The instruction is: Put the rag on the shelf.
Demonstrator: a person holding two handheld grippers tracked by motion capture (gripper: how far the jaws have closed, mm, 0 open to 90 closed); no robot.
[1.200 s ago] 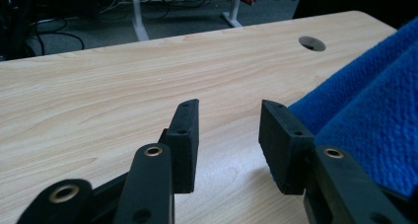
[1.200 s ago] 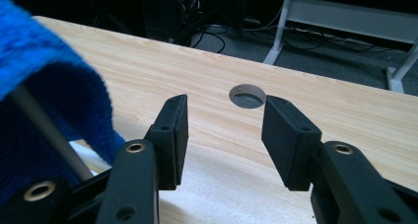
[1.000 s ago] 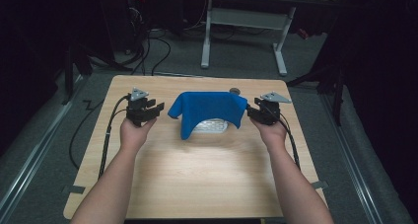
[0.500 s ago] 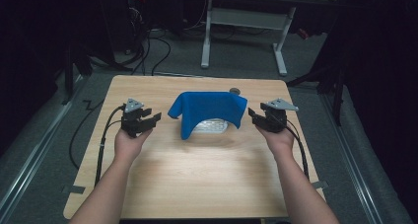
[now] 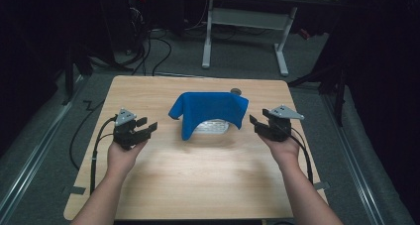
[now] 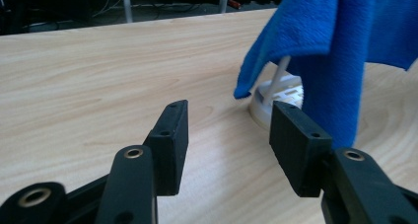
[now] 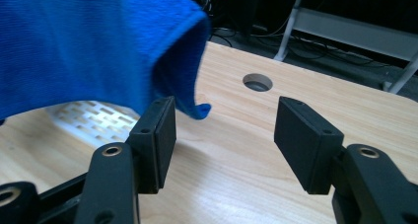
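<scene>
A: What was the biggest thing in view?

B: The wooden table (image 5: 208, 180). At its middle a blue cloth (image 5: 210, 111) was draped over a white slotted rack (image 5: 212, 127), its corners hanging down toward the tabletop. I'll place everything else from that cloth.

A: And the 2 grippers?

B: The left gripper (image 5: 145, 127) sat to the cloth's left, apart from it, jaws spread and holding nothing. In the left gripper view a thin white post (image 6: 276, 81) of the rack stood up under the cloth. The right gripper (image 5: 256, 123) was just beside the cloth's right corner, not touching, jaws also spread and empty.

A: Anything smaller?

B: A round hole (image 7: 257, 81) in the tabletop, just behind the cloth's right end.
</scene>
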